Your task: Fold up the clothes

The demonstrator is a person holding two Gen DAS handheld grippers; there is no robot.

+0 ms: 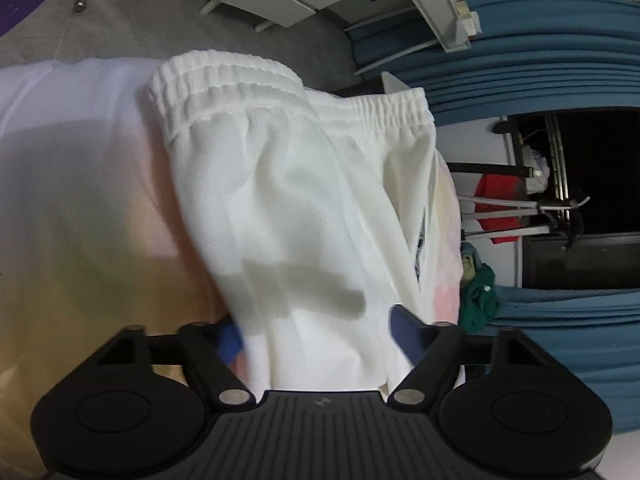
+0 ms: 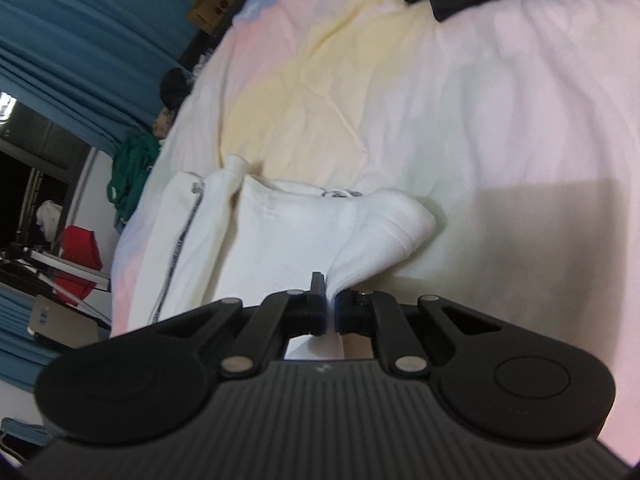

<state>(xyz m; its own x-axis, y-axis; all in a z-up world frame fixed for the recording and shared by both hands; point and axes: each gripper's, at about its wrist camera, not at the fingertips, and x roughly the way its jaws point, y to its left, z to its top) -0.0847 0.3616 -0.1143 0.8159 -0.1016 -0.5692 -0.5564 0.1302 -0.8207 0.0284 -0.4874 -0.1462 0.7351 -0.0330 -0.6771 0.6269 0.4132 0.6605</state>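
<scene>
Right gripper (image 2: 329, 312) clamped on white fabric of the shorts (image 2: 280, 240), pinch right at the fingertips, cloth pulled up into a ridge toward the waistband (image 2: 396, 224). Left gripper (image 1: 320, 336) spread wide, blue pads (image 1: 232, 340) either side of the leg end of the shorts (image 1: 304, 208), not closed on anything yet.

Shorts lying on the pastel bedsheet (image 2: 440, 100), partly bunched, near the bed edge by the blue curtain (image 1: 540, 60).

Long axis in left view: running away from the camera, elastic waistband (image 1: 224, 80) at the far end, hem end nearest the gripper. Side stripe and zip along the curtain side.

Step in hand, by judgement: folding over, likely lengthwise or waist to hem.
- Close left on the hem through both layers before lifting.
- Keep right pinch deep enough, thin grip looks liable to slip.
- Lift both ends level, carry across, lay edges flush.
- Avoid dragging the sheet up with the cloth.
</scene>
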